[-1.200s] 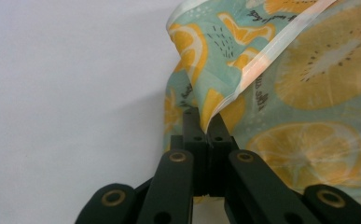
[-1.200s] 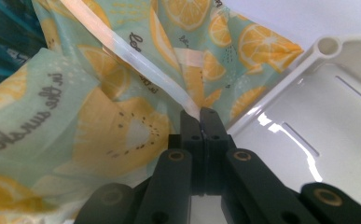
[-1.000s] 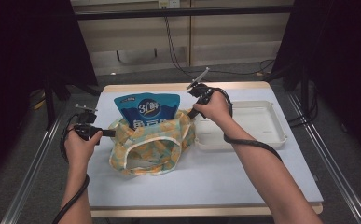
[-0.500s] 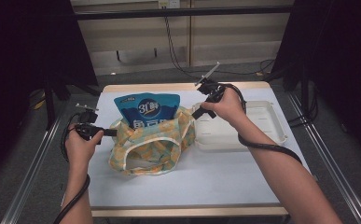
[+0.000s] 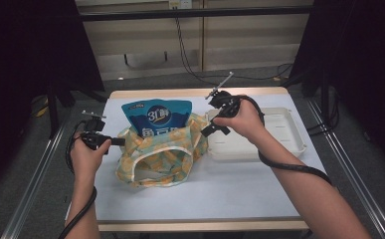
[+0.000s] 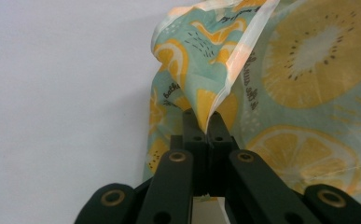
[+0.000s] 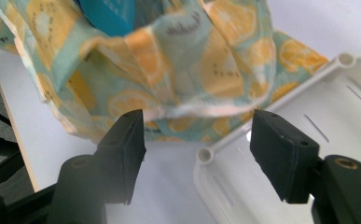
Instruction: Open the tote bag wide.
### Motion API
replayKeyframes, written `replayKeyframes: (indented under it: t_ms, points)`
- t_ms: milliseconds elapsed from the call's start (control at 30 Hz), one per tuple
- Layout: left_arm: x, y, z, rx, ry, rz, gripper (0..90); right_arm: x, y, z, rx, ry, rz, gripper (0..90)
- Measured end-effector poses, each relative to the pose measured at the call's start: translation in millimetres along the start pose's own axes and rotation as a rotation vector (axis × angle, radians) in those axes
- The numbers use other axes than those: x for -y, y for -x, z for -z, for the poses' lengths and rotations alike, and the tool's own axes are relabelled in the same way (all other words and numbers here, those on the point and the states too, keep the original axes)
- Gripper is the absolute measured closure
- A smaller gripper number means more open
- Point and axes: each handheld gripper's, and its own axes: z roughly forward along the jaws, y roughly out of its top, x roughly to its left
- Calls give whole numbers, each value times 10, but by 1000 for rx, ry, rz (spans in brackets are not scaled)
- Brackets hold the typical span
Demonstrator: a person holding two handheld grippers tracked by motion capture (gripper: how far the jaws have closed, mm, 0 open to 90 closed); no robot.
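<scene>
The right claw (image 5: 211,128) has let go of the fruit-print bag (image 5: 160,152) and drawn back over the white tray (image 5: 279,144), its jaws having just been opening with nothing between them. The left claw (image 6: 205,126) pinches the bag's rim on the worktop (image 5: 230,189); a blue pouch (image 5: 156,115) stands inside.

White tray (image 5: 284,144) on the right half of the pale surface (image 5: 230,189), long side running left to right, nothing inside. Grey floor (image 5: 36,164) around. Black cables (image 5: 190,55) hanging down the beige wall (image 5: 249,30) at the far side. Dark curtains (image 5: 26,50) left and right.
</scene>
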Motion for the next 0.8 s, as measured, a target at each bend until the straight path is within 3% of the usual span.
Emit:
replayKeyframes:
  t_ms: [200,300,400,433,467,567,800]
  points:
    - [-2,-26,0,3,-10,-12,900,-77,-56,-111,-26,23,33,441]
    - [6,-18,-11,9,0,12,900,-86,-63,-177,-40,22,51,600]
    - [11,-29,-23,8,-8,11,900,-64,-53,-222,-54,28,63,789]
    - [12,-44,-26,2,-17,-7,900,-51,-50,-232,-59,33,59,828]
    - [17,-46,-37,10,-21,0,900,-36,-51,-243,-63,26,55,857]
    - [37,-76,-68,6,-29,12,900,28,-26,-282,-74,22,60,900]
    - [87,-175,-99,-14,-31,46,900,188,10,-407,-82,-14,44,900]
